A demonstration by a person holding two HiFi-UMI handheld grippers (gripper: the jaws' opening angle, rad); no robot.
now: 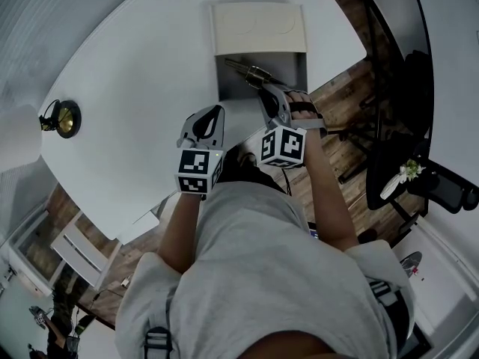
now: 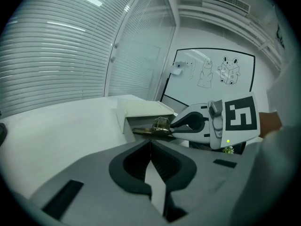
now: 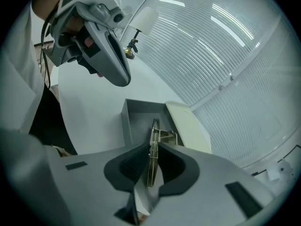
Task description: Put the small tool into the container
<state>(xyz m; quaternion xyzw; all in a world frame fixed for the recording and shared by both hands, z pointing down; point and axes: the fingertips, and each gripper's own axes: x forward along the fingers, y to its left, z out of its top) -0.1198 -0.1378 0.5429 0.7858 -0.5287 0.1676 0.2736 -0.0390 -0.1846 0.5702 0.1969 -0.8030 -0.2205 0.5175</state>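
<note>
A grey open container [image 1: 288,69] with its cream lid [image 1: 258,27] folded back sits at the far side of the white table [image 1: 135,73]. My right gripper [image 1: 263,88] is shut on the small brass tool [image 1: 251,71], which hangs over the container's open top. The right gripper view shows the tool [image 3: 153,140] edge-on between the jaws, above the container [image 3: 138,119] and lid [image 3: 188,126]. My left gripper [image 1: 212,114] is shut on nothing, hovering left of the right one and short of the container. From the left gripper view, the tool [image 2: 155,130] juts from the right gripper [image 2: 202,124].
A brass lamp-like object [image 1: 63,118] stands near the table's left edge and also shows as the lamp [image 3: 130,46] in the right gripper view. Dark office chairs [image 1: 408,96] stand on the wood floor to the right. A whiteboard [image 2: 216,74] hangs beyond the table.
</note>
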